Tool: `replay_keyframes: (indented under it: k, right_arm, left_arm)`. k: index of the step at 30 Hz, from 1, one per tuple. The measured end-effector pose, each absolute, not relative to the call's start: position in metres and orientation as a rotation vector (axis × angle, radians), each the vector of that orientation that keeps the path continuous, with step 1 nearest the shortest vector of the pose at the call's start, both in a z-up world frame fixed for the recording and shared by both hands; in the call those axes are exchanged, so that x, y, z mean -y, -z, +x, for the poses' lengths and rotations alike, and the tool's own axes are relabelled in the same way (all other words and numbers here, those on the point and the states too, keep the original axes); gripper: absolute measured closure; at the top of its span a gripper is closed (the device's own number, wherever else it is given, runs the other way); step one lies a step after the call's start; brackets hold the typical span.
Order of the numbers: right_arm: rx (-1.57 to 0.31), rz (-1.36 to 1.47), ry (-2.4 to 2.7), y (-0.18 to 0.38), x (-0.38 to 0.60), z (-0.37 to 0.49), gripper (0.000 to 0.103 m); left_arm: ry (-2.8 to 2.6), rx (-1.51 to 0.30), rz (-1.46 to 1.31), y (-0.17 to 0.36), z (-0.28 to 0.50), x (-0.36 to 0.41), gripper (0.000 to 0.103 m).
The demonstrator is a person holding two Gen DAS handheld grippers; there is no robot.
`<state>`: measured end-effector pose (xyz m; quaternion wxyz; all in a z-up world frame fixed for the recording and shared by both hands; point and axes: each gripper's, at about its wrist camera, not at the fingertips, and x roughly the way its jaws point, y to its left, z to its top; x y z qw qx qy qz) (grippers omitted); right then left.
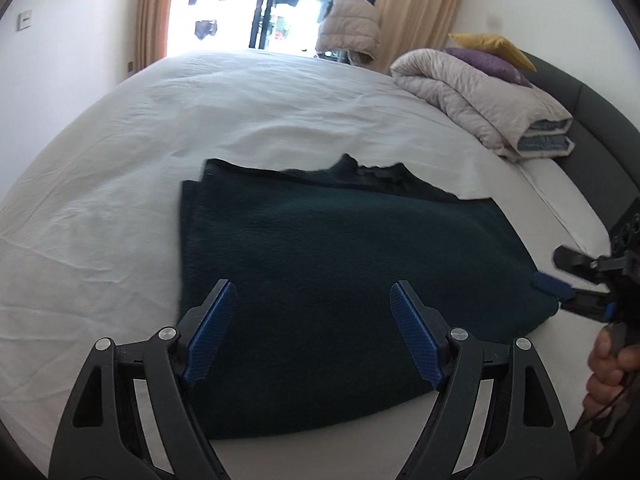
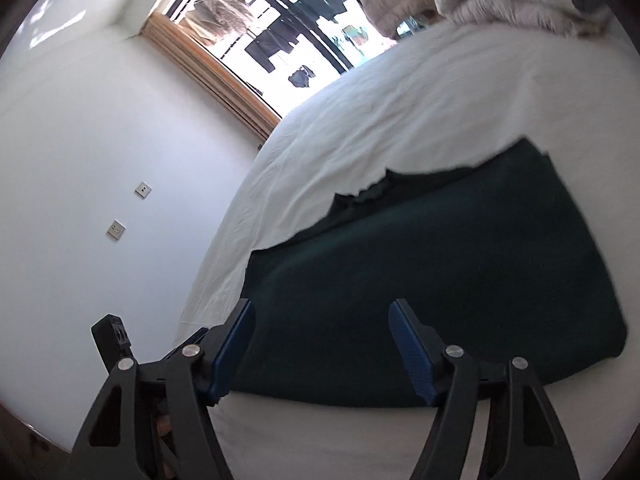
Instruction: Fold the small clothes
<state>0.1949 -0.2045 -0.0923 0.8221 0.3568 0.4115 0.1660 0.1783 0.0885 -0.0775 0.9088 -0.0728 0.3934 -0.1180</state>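
Observation:
A dark green garment (image 1: 340, 264) lies folded flat on the white bed sheet (image 1: 180, 128). It also shows in the right wrist view (image 2: 460, 280). My left gripper (image 1: 312, 292) is open and empty, just above the garment's near edge. My right gripper (image 2: 320, 312) is open and empty, over the garment's near edge. The right gripper also shows in the left wrist view (image 1: 560, 276) at the garment's right corner, with a hand on its handle. A part of the left gripper (image 2: 112, 340) shows at the lower left of the right wrist view.
A folded beige duvet (image 1: 488, 100) with purple and yellow pillows (image 1: 492, 56) lies at the bed's far right, against a dark headboard (image 1: 600, 140). A window with curtains (image 1: 260, 4) is beyond the bed. A white wall with sockets (image 2: 116, 228) stands left.

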Motion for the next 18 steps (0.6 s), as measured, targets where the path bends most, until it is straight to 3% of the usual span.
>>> replay_keyframes:
  k: [3, 6, 7, 9, 11, 13, 16, 18]
  right_arm:
    - [-0.916, 0.763, -0.422, 0.131, 0.196, 0.201, 0.042]
    - [-0.921, 0.713, -0.452, 0.144, 0.185, 0.204, 0.042]
    - [-0.91, 0.702, -0.448, 0.143, 0.186, 0.203, 0.047]
    - [-0.912, 0.694, -0.422, 0.145, 0.194, 0.203, 0.061]
    - [-0.907, 0.705, -0.355, 0.15, 0.215, 0.2, 0.085]
    - [-0.899, 0.752, -0.267, 0.157, 0.251, 0.193, 0.098]
    - [-0.841, 0.692, -0.077, 0.145, 0.295, 0.18, 0.099]
    - [-0.836, 0.688, 0.031, 0.139, 0.32, 0.173, 0.098]
  left_arm:
    - [0.287, -0.879, -0.094, 0.106, 0.198, -0.053, 0.024]
    - [0.247, -0.901, 0.014, 0.125, 0.202, -0.036, 0.025]
    - [0.242, -0.893, 0.049, 0.127, 0.199, -0.033, 0.025]
    - [0.228, -0.878, 0.086, 0.129, 0.192, -0.034, 0.025]
    - [0.212, -0.873, 0.094, 0.134, 0.186, -0.044, 0.025]
    - [0.201, -0.868, 0.076, 0.136, 0.183, -0.058, 0.025]
    - [0.178, -0.861, 0.069, 0.136, 0.179, -0.075, 0.025]
    - [0.166, -0.856, 0.062, 0.134, 0.176, -0.084, 0.031]
